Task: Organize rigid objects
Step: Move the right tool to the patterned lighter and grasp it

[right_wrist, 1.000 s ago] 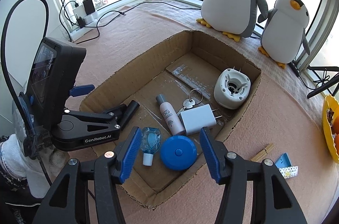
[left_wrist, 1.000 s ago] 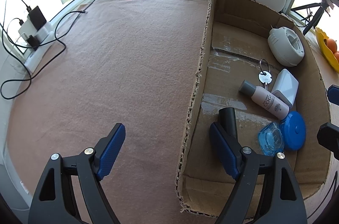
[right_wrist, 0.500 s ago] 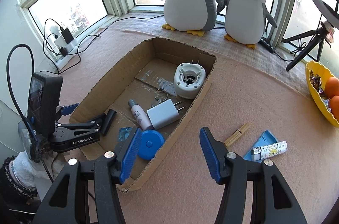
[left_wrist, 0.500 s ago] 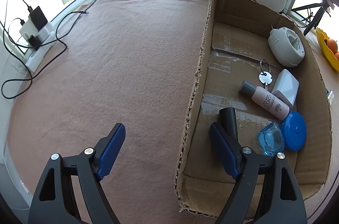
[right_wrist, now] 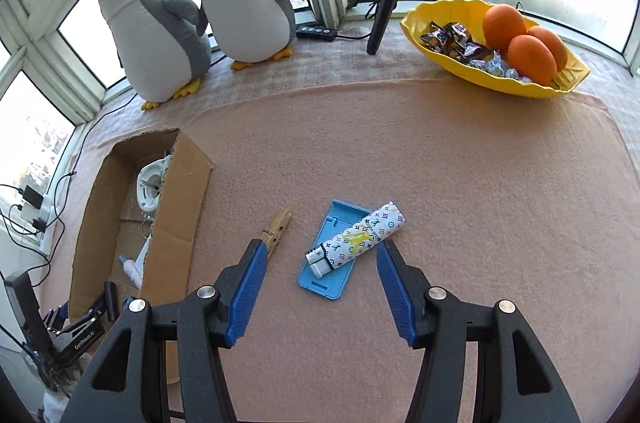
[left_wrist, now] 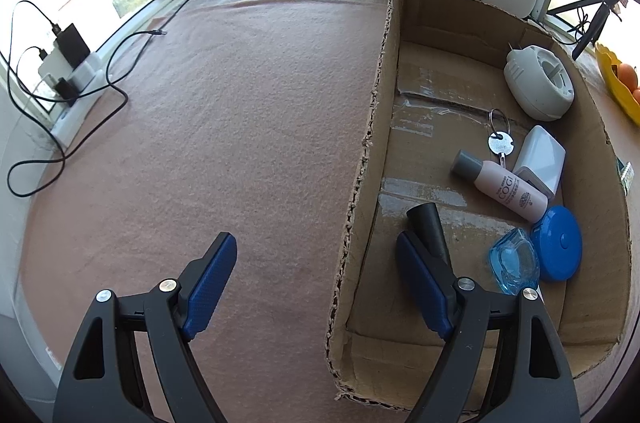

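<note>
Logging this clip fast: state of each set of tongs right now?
Left tongs: open, holding nothing, straddling the cardboard box wall.
Right tongs: open, empty, above the patterned lighter.

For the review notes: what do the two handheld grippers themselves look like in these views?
Both match: the left gripper and right gripper have black plastic arms with triangular cut-outs, silver pivot screws, and blue textured pads on the fingers. The right wrist view shows white "GenRobot.AI" lettering on the left unit's body.

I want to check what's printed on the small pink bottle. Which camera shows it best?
The left wrist view: the pink bottle lies in full view on the floor of the cardboard box, grey cap and lettering visible. In the right wrist view only a sliver shows past the box wall.
</note>
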The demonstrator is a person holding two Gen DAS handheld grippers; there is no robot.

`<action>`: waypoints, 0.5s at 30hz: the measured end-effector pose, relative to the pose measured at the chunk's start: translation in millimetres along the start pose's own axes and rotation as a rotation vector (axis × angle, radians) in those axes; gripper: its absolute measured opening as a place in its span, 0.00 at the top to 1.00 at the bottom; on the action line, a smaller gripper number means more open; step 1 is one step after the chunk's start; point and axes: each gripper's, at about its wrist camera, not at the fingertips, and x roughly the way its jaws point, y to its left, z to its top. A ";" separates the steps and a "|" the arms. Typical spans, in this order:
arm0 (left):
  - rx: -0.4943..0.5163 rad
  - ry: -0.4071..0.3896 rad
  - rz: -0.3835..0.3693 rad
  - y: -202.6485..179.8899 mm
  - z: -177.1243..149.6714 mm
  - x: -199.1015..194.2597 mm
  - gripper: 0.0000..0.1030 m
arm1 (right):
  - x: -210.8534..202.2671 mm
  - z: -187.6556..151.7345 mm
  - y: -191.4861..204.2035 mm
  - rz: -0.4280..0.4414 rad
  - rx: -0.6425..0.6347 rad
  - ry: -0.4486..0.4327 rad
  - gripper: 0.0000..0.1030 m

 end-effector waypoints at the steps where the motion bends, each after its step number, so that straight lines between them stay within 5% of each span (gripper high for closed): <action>1: -0.002 0.000 -0.001 0.2 -0.1 -0.1 0.19 | 3.9 1.4 -6.2 0.004 0.027 0.013 0.49; 15: -0.003 0.000 -0.002 0.6 -0.3 0.0 0.19 | 54.3 15.5 -31.3 0.005 0.171 0.127 0.49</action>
